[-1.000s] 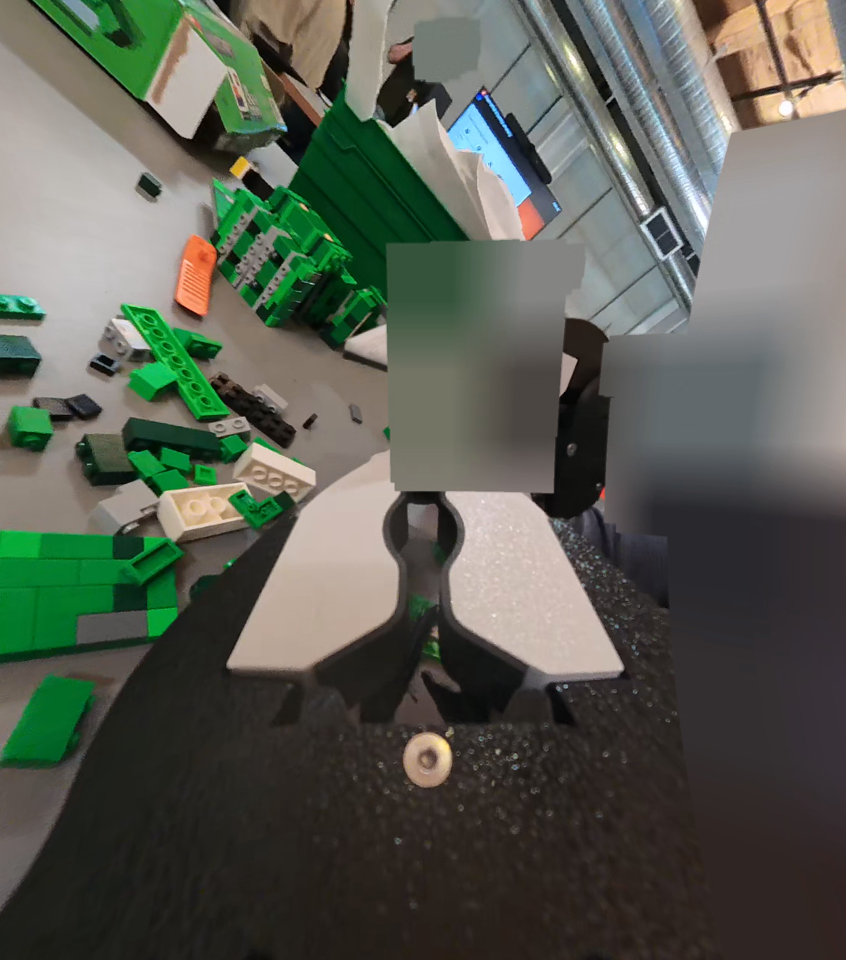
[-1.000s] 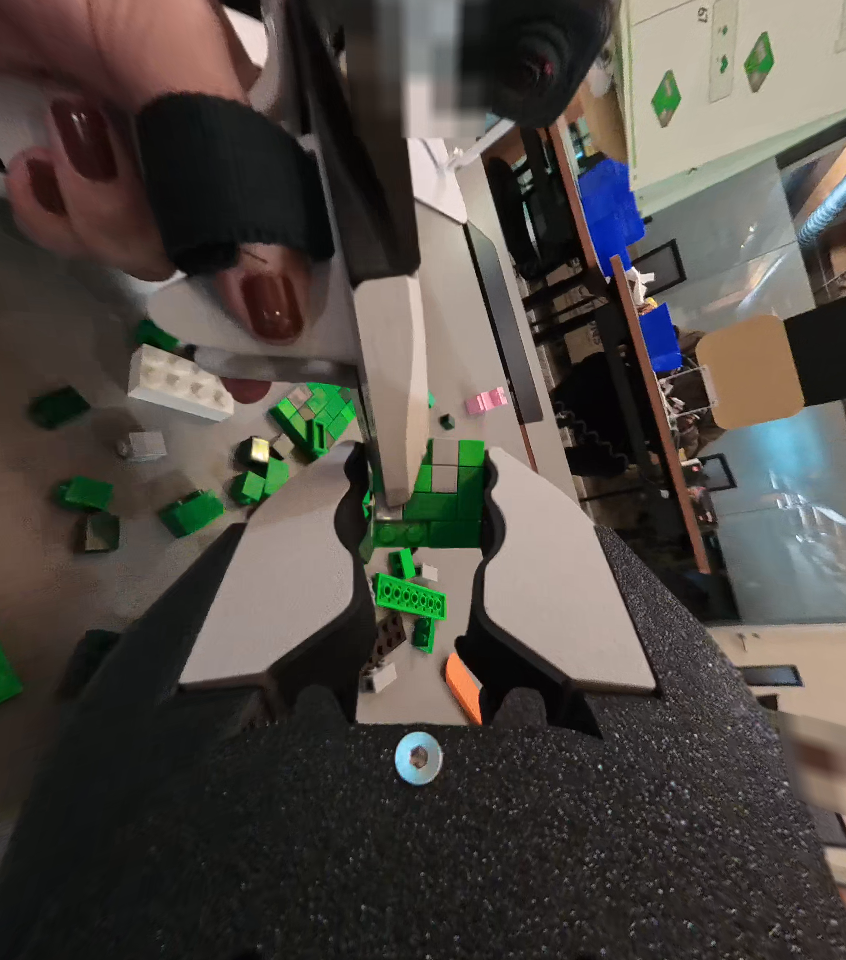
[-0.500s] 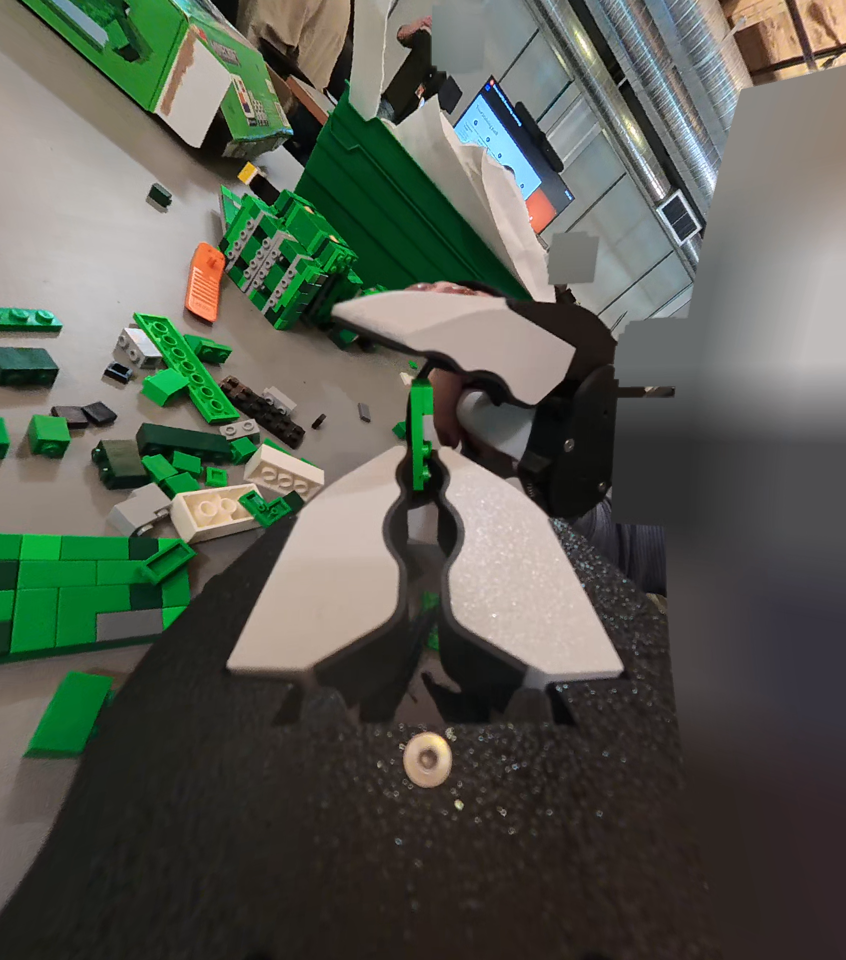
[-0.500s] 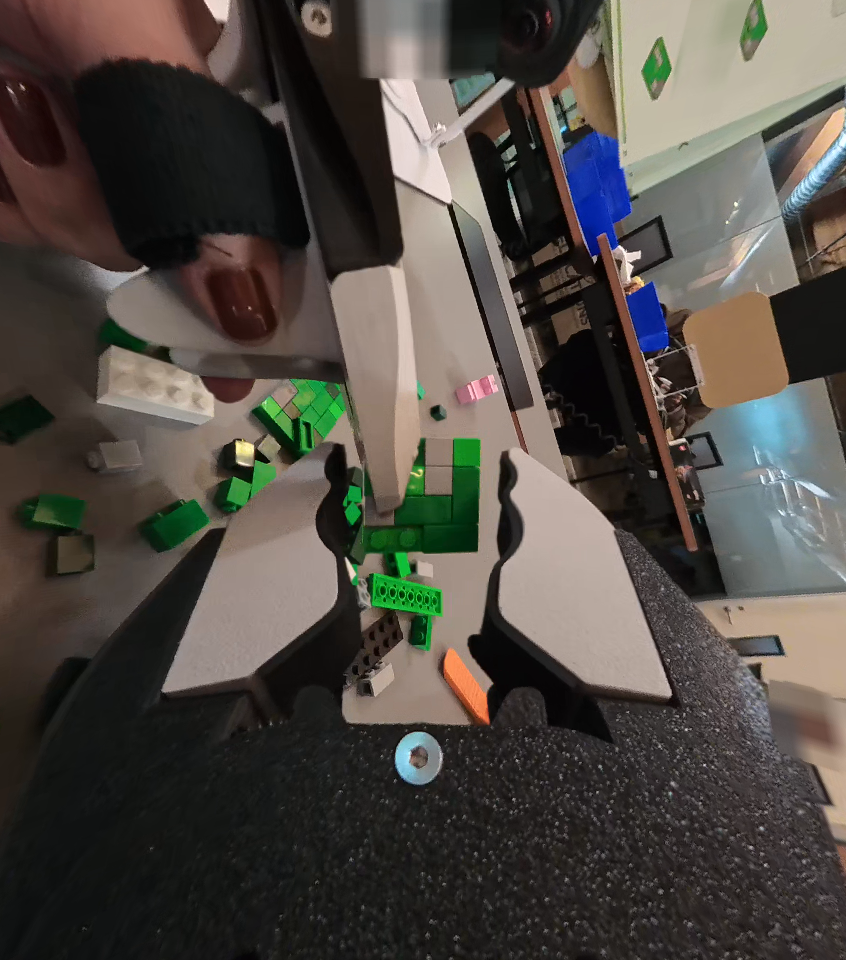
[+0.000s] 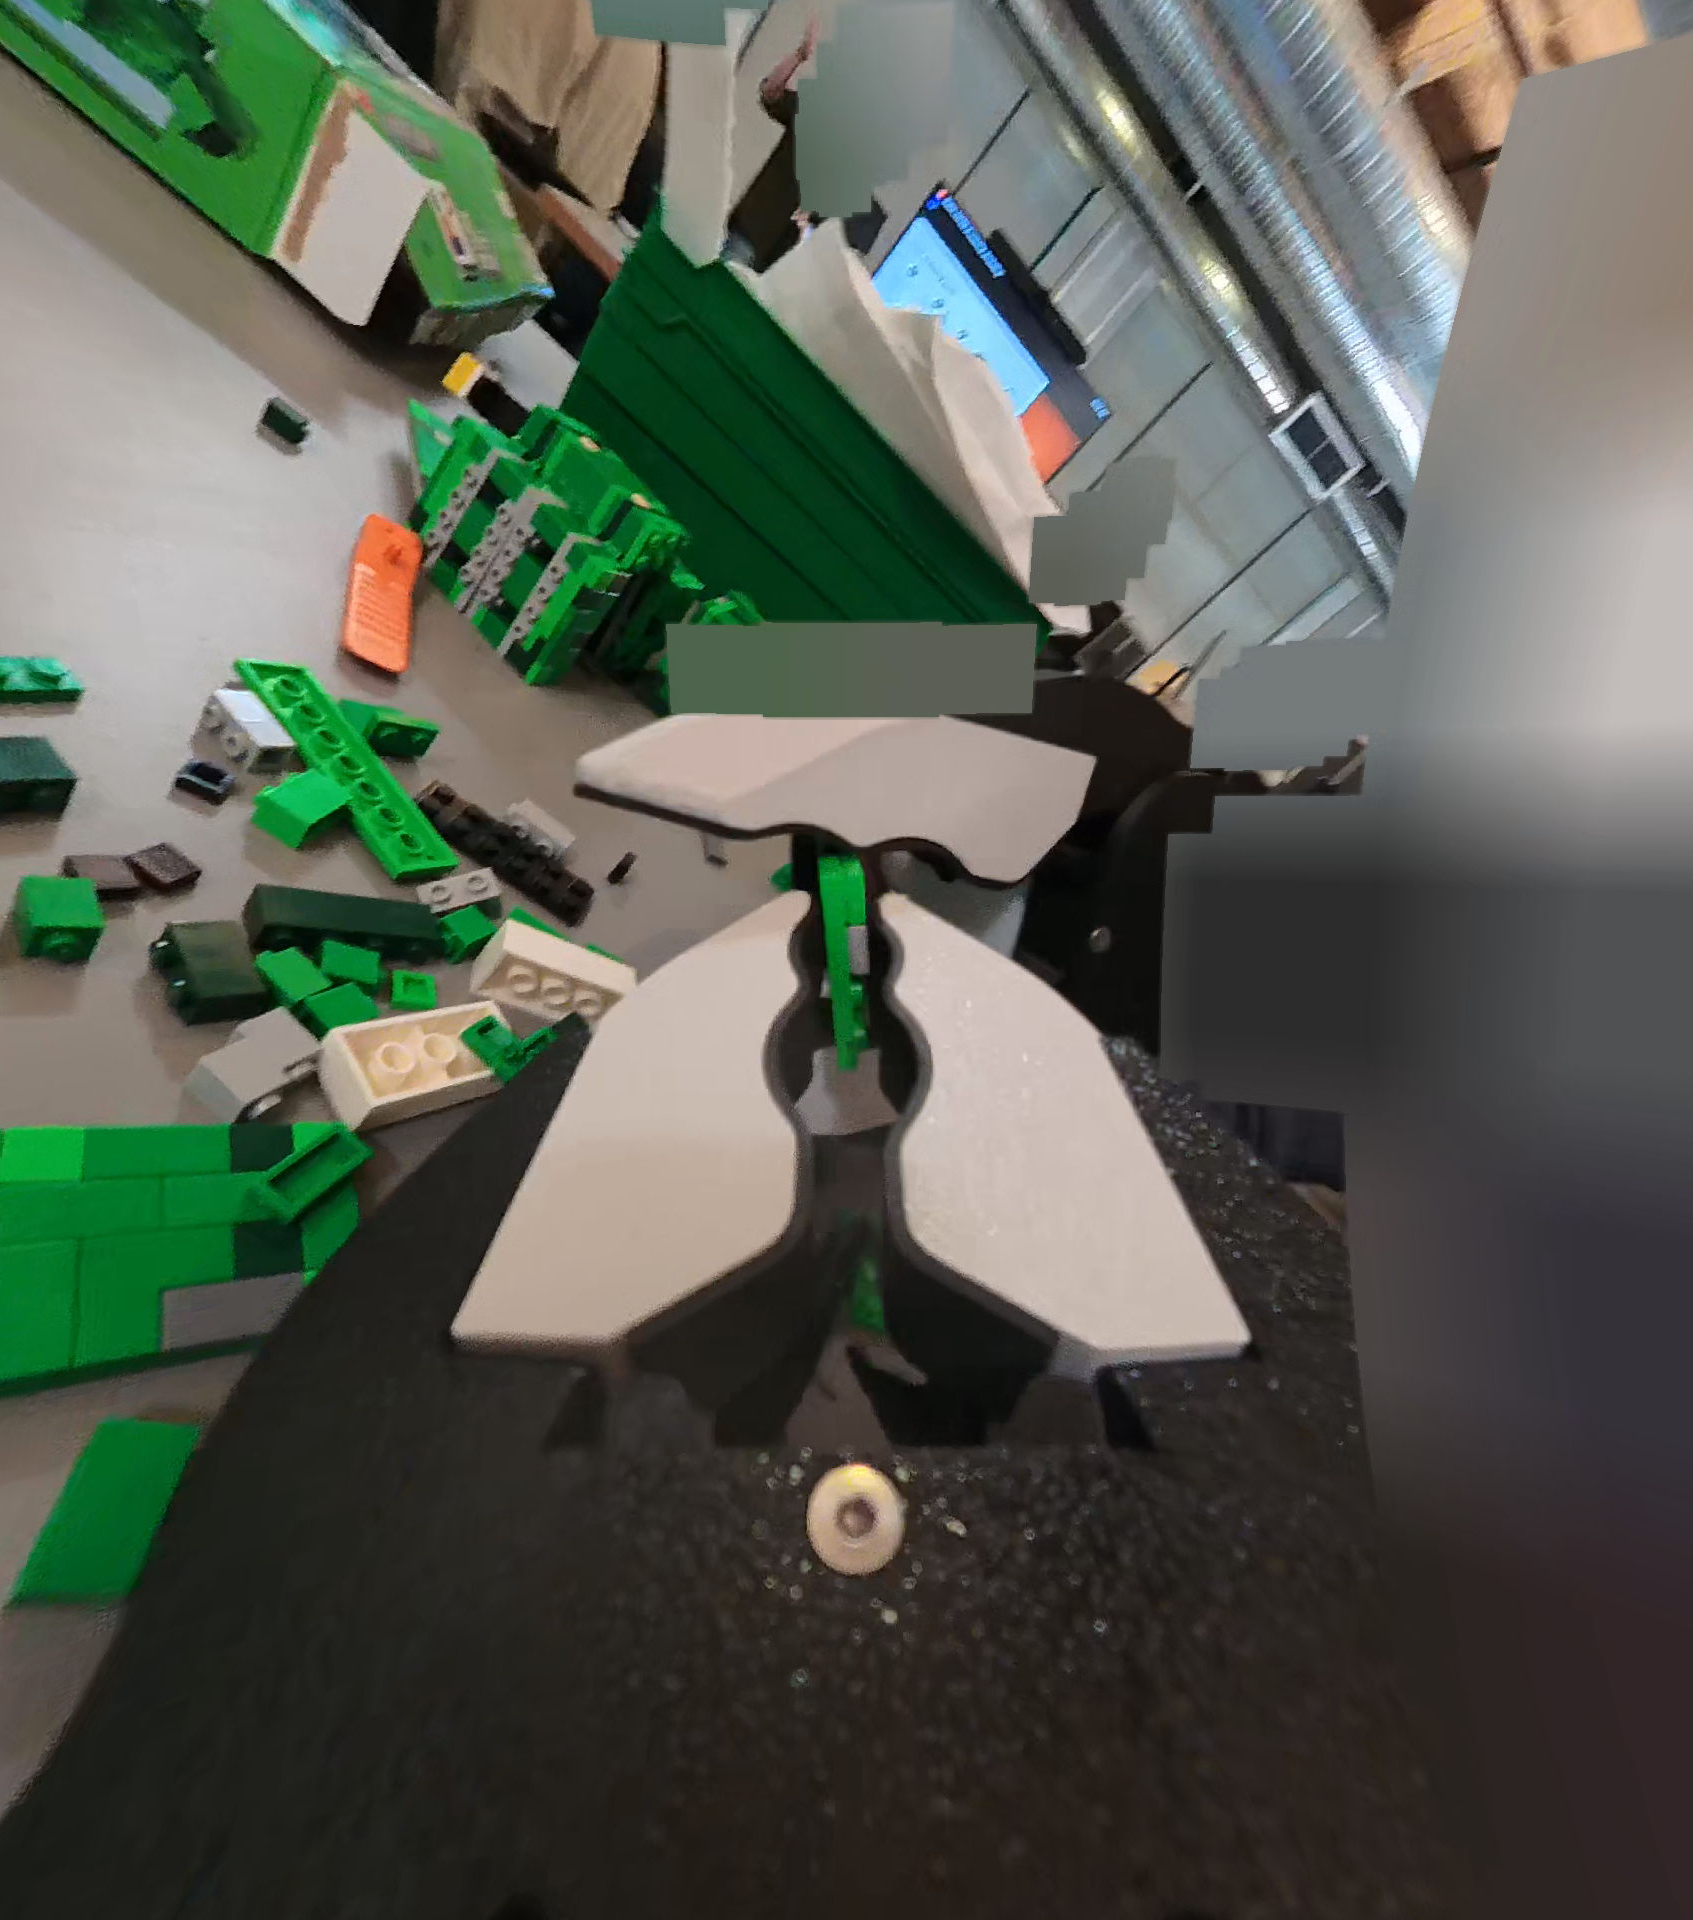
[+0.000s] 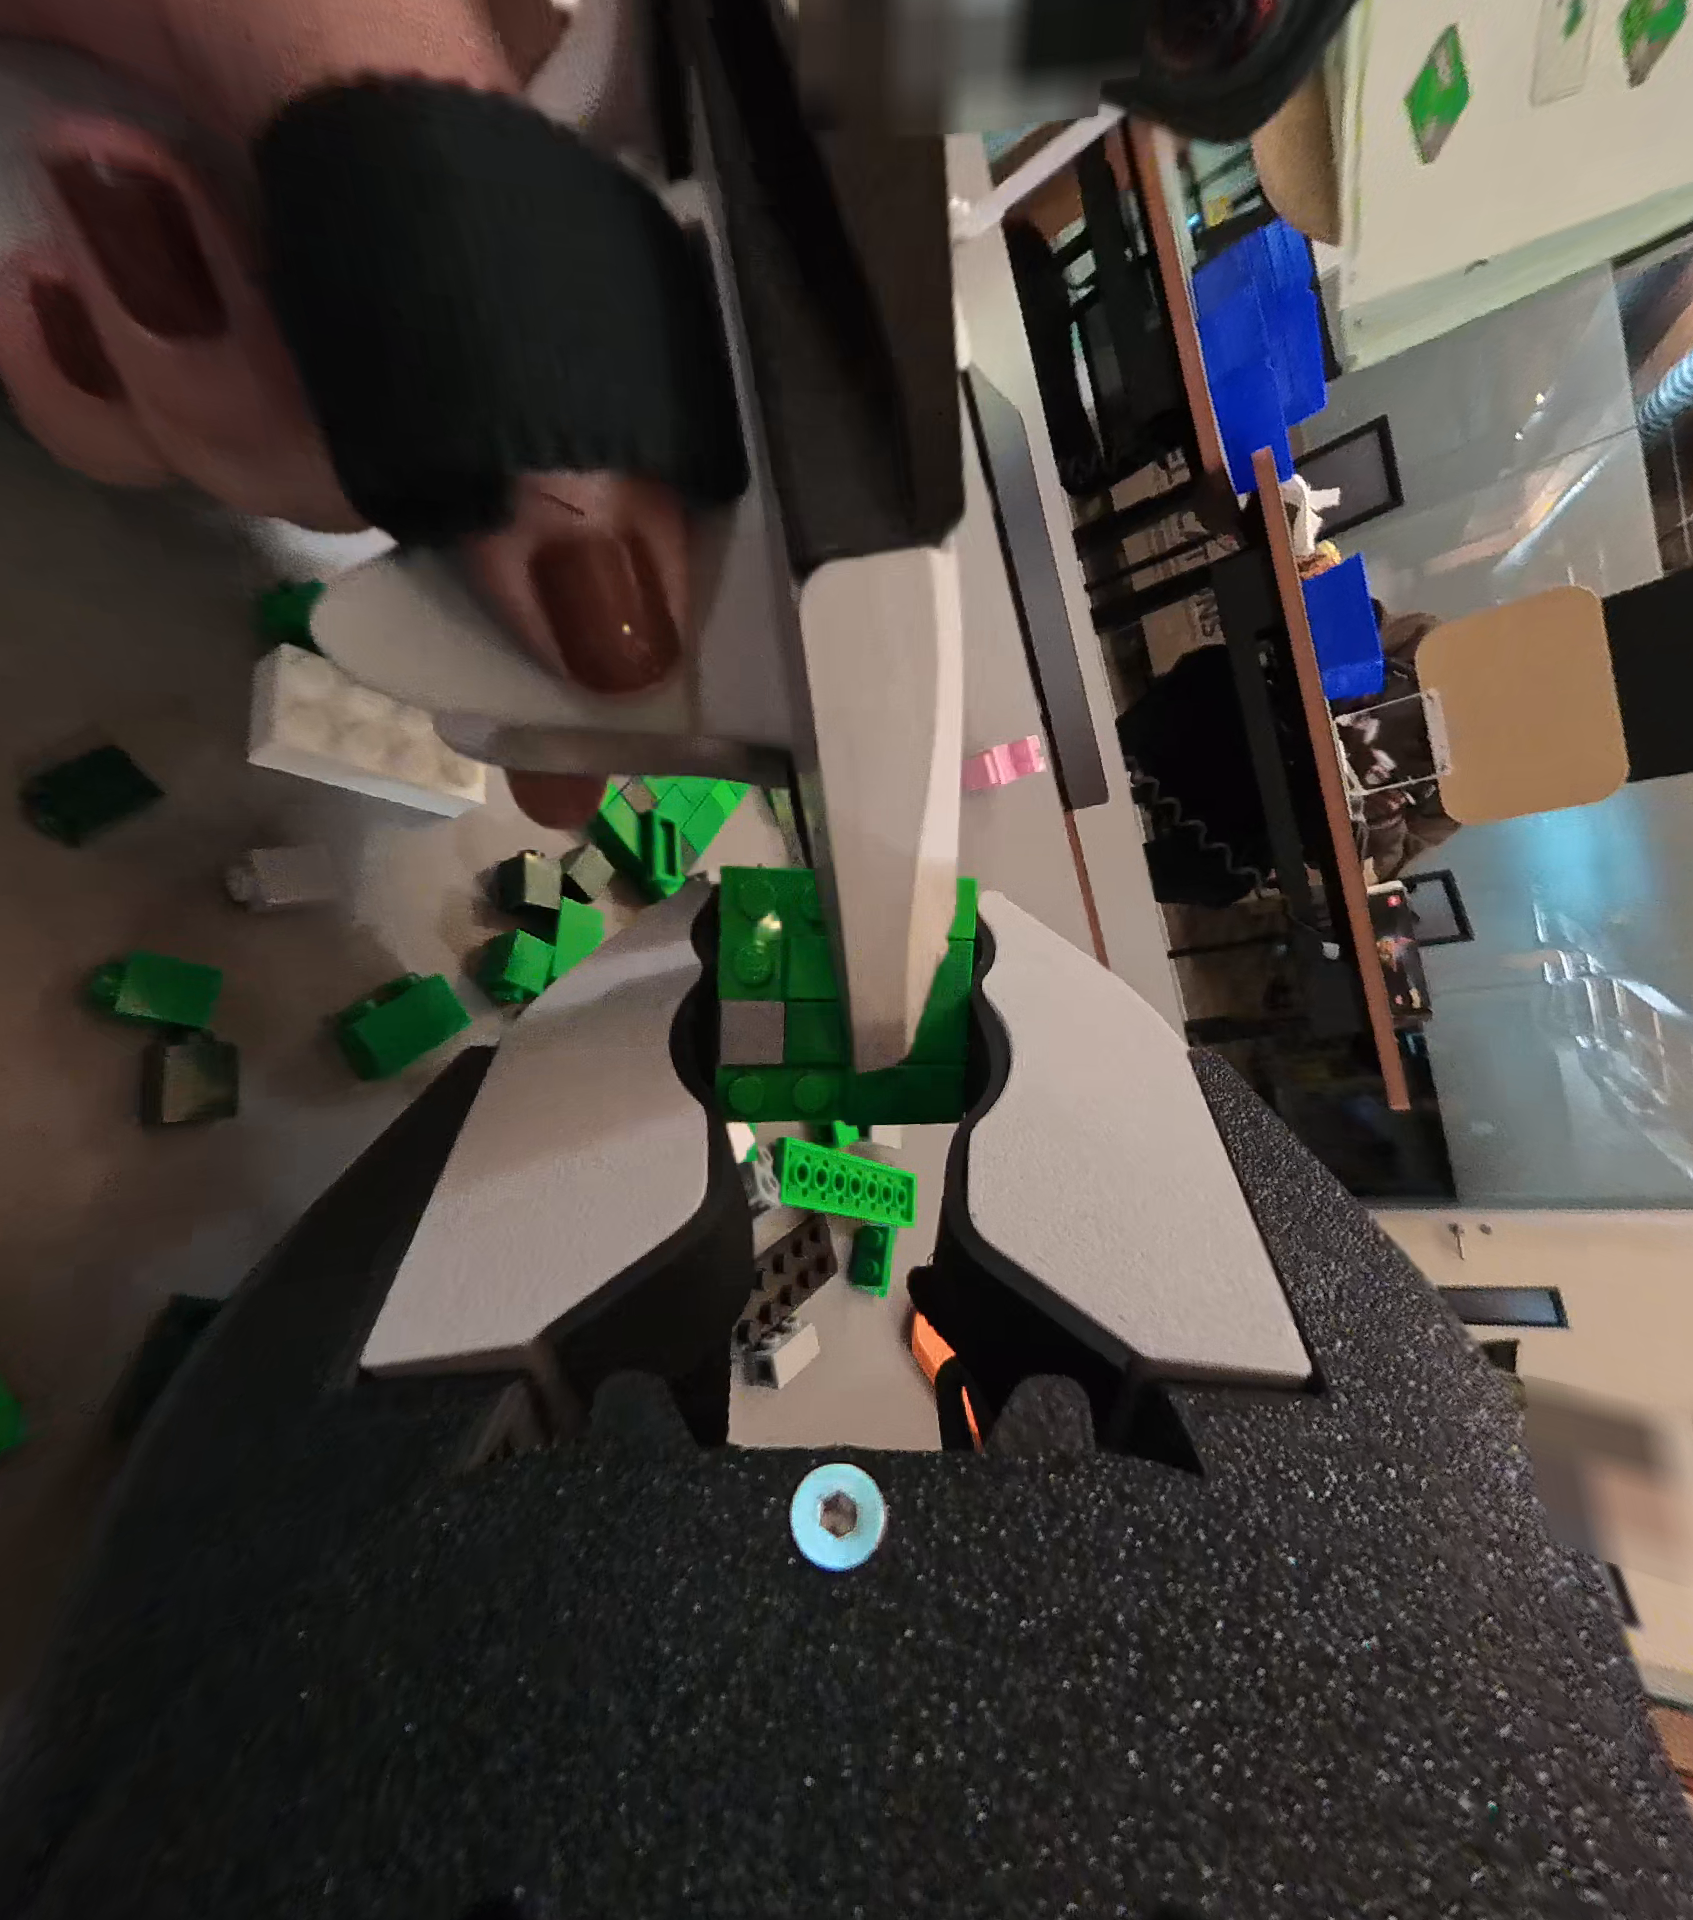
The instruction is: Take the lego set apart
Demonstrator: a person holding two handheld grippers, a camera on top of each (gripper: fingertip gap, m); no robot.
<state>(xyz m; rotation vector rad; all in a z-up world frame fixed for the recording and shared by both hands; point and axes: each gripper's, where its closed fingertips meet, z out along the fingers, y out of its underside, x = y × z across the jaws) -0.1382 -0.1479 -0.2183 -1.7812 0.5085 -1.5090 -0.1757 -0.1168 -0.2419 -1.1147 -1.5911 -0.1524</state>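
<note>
A small flat green lego panel (image 6: 780, 997) with one grey tile is held in the air between both grippers. In the left wrist view it shows edge-on (image 5: 844, 966). My left gripper (image 5: 842, 920) is shut on its two faces. One left finger (image 6: 889, 810) comes down over the panel in the right wrist view. My right gripper (image 6: 847, 935) stands crosswise to the left one, and its jaws press on the panel's two side edges. It shows as a grey bar (image 5: 821, 784) across the top of the panel in the left wrist view.
Loose green, white and dark bricks (image 5: 333, 935) cover the grey table (image 5: 94, 468). An orange brick separator (image 5: 380, 597), a green built block (image 5: 551, 551), a large flat green panel (image 5: 73, 1247) and a green box (image 5: 302, 156) lie left. A hand (image 6: 198, 312) holds the left gripper. Left tips and right tips are each some 20 cm from the green built block (image 5: 551, 551).
The right gripper has moved in onto the green panel held by the left gripper, and its jaws have narrowed from open to touching the panel's edges.
</note>
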